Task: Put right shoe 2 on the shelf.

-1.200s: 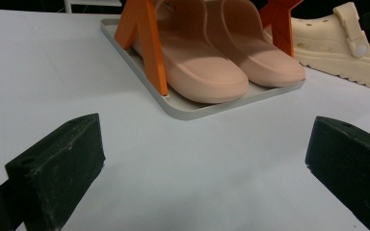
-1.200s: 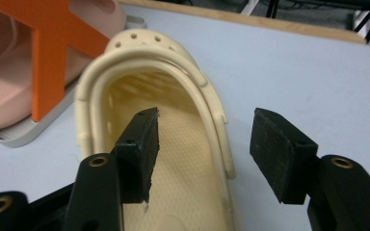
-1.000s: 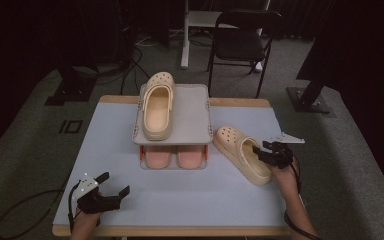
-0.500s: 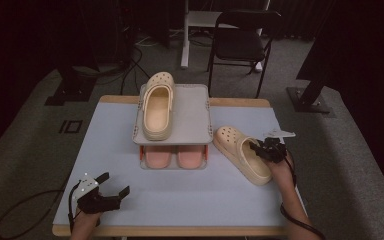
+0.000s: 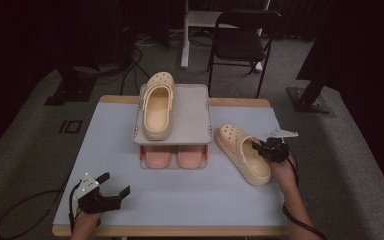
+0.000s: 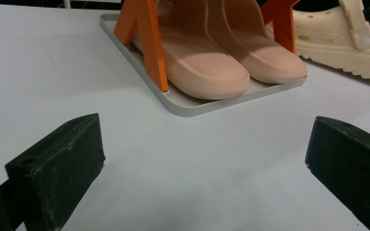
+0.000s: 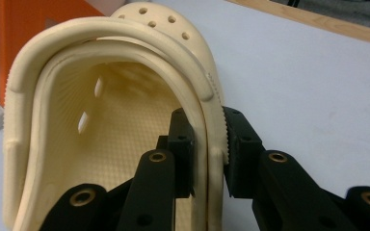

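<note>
Lengthwise, the cream clog (image 5: 242, 153) points toe away, angled left.

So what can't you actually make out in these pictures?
- Pink slippers, high view: the rack's top shelf covers all but their ends.
- Cream clog on the table, right claw view: its heel end is cut off by the bottom edge.
- Right claw, high view: too small to show how firmly it pinches the clog's side wall.
</note>
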`<control>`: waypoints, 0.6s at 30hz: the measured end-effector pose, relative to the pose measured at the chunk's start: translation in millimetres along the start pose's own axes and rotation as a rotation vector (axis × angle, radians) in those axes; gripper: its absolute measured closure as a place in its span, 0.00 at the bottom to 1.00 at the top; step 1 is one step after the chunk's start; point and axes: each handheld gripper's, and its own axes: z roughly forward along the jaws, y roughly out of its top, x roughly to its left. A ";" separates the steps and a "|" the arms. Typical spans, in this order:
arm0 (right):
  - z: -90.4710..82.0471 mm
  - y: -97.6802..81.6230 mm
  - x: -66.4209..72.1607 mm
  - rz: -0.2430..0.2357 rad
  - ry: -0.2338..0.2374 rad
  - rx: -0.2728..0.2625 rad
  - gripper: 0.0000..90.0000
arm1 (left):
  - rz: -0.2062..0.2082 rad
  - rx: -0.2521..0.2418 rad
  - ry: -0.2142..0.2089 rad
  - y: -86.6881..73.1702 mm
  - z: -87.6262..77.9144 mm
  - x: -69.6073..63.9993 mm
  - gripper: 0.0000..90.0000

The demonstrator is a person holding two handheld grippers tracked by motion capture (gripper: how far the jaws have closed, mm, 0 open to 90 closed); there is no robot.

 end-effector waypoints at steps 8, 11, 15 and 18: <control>-13.6 9.7 0.2 0.059 -0.019 -0.026 0.85 | 0.002 0.001 0.001 0.4 -0.3 0.4 0.00; -20.2 16.4 1.1 0.065 -0.028 -0.042 0.84 | -0.001 -0.005 -0.001 0.9 -0.8 0.0 0.00; -30.7 27.5 2.3 0.082 -0.035 -0.071 0.85 | 0.002 -0.007 0.000 1.4 -1.9 -0.2 0.00; -37.9 35.9 4.5 0.086 -0.044 -0.081 0.85 | 0.001 -0.009 0.000 1.6 -2.0 -0.1 0.00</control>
